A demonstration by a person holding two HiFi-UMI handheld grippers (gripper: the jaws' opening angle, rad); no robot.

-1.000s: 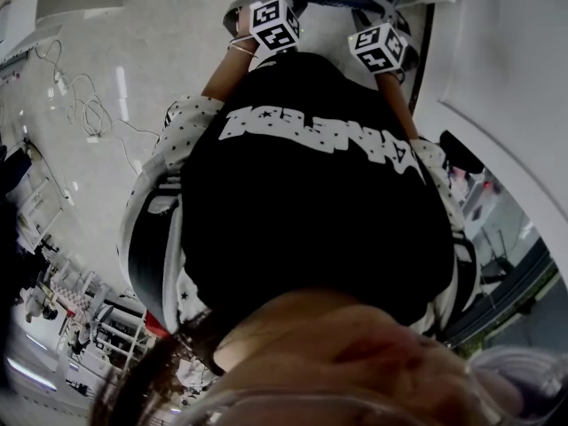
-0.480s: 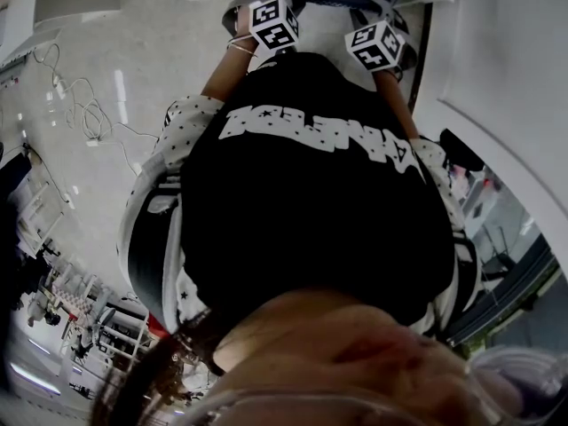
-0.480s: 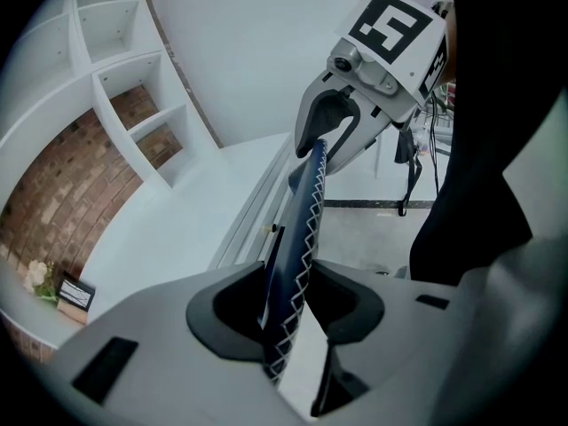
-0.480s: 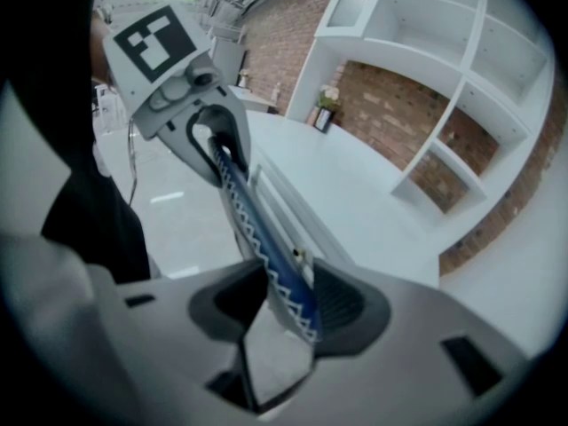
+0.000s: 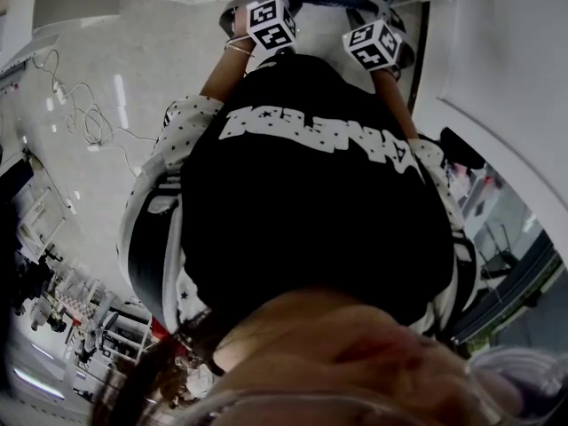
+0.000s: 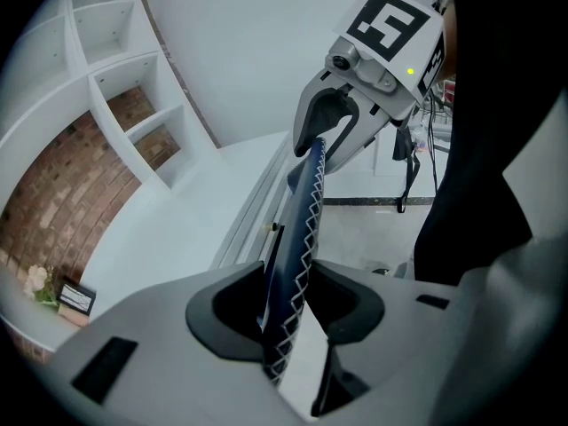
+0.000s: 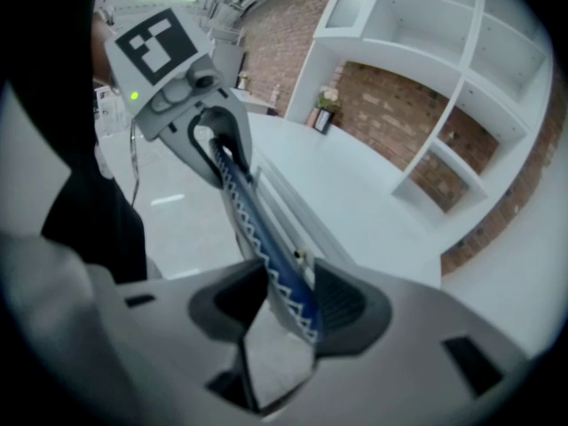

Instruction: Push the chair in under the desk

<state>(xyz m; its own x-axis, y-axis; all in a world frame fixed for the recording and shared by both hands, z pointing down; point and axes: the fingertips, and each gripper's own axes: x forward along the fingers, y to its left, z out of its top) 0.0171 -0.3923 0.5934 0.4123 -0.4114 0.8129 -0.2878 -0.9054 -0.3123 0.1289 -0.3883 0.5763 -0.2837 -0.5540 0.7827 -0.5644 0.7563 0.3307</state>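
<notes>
left claw (image 6: pixel 288 302): clamped on the chair back (image 6: pixel 306 202), lower centre of frame | right claw (image 7: pixel 286 302): clamped on the same blue, zigzag-stitched top edge | chair back: runs up mid-frame, close alongside the white bench (image 6: pixel 169 247)

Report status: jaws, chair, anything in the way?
Left gripper and right gripper both shut on chair back top edge. Desk straight ahead. Space under it out of view.

shirt (image 5: pixel 319 202): black, white lettering | sleeves (image 5: pixel 182 118): white, dark-dotted | left tongs (image 6: pixel 297 309), right tongs (image 7: pixel 284 313): grey, dark pads
</notes>
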